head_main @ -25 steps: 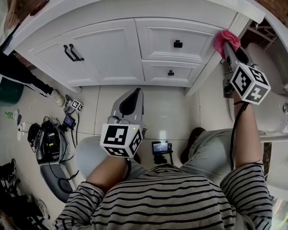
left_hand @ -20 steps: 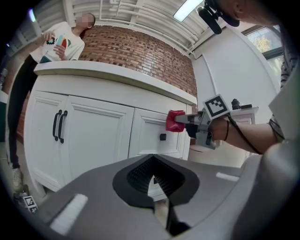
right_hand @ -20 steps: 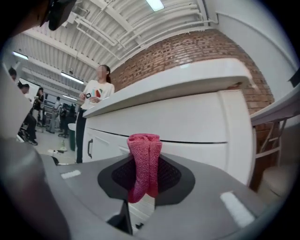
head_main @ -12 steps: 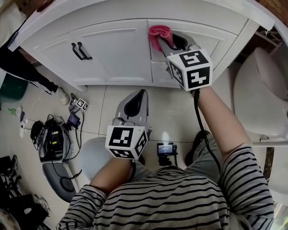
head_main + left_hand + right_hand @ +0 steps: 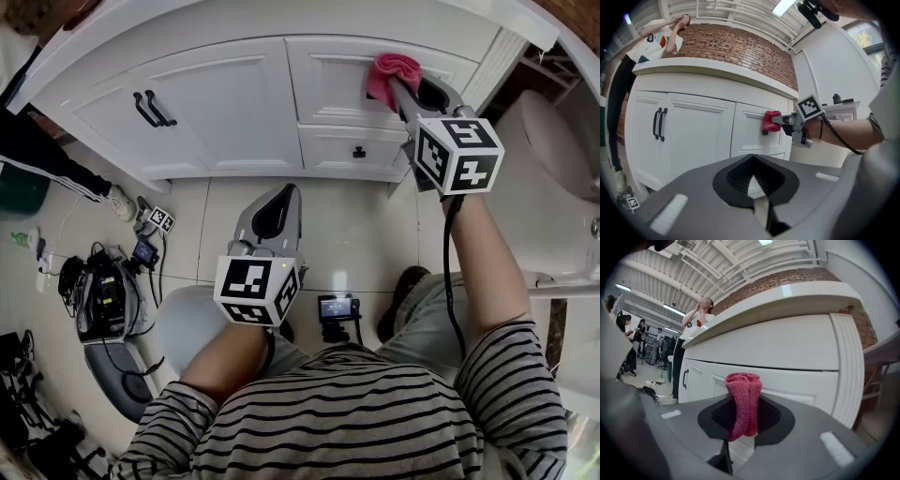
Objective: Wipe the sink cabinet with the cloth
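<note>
The white sink cabinet (image 5: 234, 103) fills the top of the head view, with two doors on the left and drawers on the right. A pink cloth (image 5: 392, 75) is pressed against the upper drawer front, and my right gripper (image 5: 401, 92) is shut on it. In the right gripper view the cloth (image 5: 743, 404) stands bunched between the jaws, close to the cabinet (image 5: 787, 352). My left gripper (image 5: 279, 195) hangs low over the floor tiles, shut and empty, well away from the cabinet. From the left gripper view the cloth (image 5: 771, 121) touches the drawer.
Black door handles (image 5: 150, 110) and a lower drawer knob (image 5: 359, 152) stick out from the cabinet. A white toilet (image 5: 553, 187) stands at the right. Bags and gear (image 5: 103, 291) lie on the floor at left, near a person's leg (image 5: 47, 159).
My right gripper carried the cloth from the cabinet's right corner post leftward across the upper drawer, then back partway to the right. The left gripper stayed where it was.
</note>
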`<state>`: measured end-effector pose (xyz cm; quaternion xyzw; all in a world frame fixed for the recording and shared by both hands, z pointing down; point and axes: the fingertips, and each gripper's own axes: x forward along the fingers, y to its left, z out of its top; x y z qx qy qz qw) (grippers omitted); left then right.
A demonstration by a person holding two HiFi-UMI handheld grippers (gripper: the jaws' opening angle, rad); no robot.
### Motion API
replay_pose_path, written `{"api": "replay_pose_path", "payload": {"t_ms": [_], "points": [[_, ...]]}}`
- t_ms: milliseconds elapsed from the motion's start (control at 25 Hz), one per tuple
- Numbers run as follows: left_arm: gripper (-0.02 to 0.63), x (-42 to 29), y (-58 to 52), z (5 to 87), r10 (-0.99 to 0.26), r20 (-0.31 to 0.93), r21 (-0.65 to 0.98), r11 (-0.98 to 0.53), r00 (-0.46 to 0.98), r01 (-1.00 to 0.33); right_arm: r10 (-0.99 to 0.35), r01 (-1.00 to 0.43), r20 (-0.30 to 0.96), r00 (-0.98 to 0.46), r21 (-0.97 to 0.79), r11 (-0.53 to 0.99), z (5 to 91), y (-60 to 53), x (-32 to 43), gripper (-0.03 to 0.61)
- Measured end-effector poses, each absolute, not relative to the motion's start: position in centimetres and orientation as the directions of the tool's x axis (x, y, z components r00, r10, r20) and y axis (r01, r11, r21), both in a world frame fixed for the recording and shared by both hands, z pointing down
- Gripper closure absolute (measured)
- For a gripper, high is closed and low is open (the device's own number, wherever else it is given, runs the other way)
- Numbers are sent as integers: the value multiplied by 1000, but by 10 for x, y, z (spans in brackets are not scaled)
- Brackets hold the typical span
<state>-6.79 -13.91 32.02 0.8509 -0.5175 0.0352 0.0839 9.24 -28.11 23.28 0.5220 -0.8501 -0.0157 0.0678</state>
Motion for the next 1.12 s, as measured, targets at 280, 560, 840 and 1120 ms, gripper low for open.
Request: {"api": "replay_pose_path", "payload": {"t_ms": [280, 560, 840, 1120], "points": [[614, -61, -137, 323, -872, 160, 97, -452, 462, -887, -942, -943, 147, -300, 103, 317, 253, -273, 177, 487], [614, -59, -132, 308, -868, 113, 128, -471, 484, -873, -922, -927, 101, -374, -7, 375, 252, -246, 128, 489], [614, -72, -133, 311, -881, 120, 130, -444, 458, -887, -825, -828, 175, -537, 75, 555, 295, -280, -24, 489], [614, -83, -136, 308, -886, 113, 141, -433, 449, -890, -852, -860, 222, -474, 93, 502, 307, -291, 7, 490]]}}
